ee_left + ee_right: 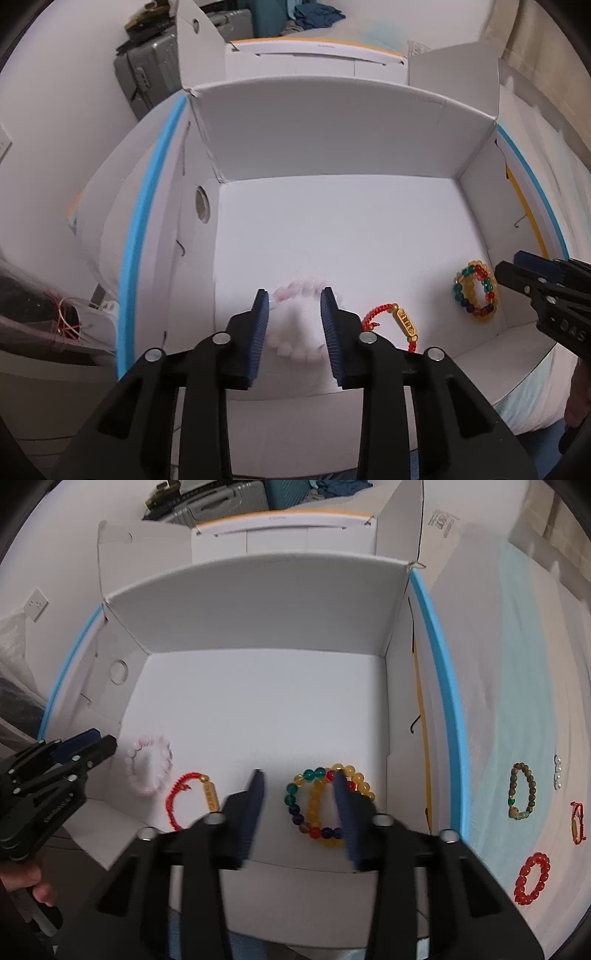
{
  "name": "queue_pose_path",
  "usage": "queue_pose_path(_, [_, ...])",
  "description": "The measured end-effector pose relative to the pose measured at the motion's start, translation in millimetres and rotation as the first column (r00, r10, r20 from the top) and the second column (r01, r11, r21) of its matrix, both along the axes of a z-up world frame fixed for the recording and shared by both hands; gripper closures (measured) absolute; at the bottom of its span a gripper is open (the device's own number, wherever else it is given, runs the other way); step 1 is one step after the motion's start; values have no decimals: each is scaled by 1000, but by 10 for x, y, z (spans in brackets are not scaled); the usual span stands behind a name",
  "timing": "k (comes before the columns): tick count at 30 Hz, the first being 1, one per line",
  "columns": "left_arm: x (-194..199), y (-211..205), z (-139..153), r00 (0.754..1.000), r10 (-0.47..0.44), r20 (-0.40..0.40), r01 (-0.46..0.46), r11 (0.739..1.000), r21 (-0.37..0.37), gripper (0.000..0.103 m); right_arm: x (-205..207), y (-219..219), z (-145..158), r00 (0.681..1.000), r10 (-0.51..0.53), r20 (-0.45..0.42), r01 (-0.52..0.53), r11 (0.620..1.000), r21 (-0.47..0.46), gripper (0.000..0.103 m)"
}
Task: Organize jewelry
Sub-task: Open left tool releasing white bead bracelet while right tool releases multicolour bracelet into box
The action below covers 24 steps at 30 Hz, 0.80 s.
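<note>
The white box (pixel 258 602) now holds three pieces along its near wall: multicoloured bracelet (pixel 325 805), red cord bracelet (pixel 192 797), pink bracelet (pixel 149 764). Four more wait right of the box, among them a red bead bracelet (pixel 532 878). Each hand-held gripper, left (pixel 295 325) and right (pixel 301 805), stands partly open, gripping nothing.

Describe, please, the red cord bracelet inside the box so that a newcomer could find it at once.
Look into the open white cardboard box. Three groups of bracelets lie along its near edge; the red cord bracelet is the middle one, between the pale pink bead bracelet and the multicoloured bead bracelets. Unlike its beaded neighbours, it is a thin woven red cord carrying one oblong gold charm.
</note>
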<state>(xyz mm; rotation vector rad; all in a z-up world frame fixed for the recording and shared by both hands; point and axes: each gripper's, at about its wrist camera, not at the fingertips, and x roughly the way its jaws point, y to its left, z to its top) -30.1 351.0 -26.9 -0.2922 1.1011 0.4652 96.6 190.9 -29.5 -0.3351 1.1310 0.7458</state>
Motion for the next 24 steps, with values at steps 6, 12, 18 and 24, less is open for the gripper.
queue_pose_path(6, [-27, -26, 120, 1000, 7, 26, -7, 1000, 23, 46, -28, -79, 194, 1000, 6, 30, -7, 999, 34, 39])
queue_pose_path(12, [-42, -73, 234, 999, 3, 51, -5, 999, 43, 34, -54, -187, 341, 999, 5, 52, -8, 998, 62, 27])
queue_pose_path(18, [-44, -177, 372, 997, -9, 78, 4, 998, 59, 21, -74, -304, 432, 997, -9, 75, 4, 998, 66, 18])
queue_pose_path(24, [-9, -299, 508, 995, -26, 100, 19, 997, 70, 11, -55, -514, 551, 995, -31, 97, 23, 997, 79, 11])
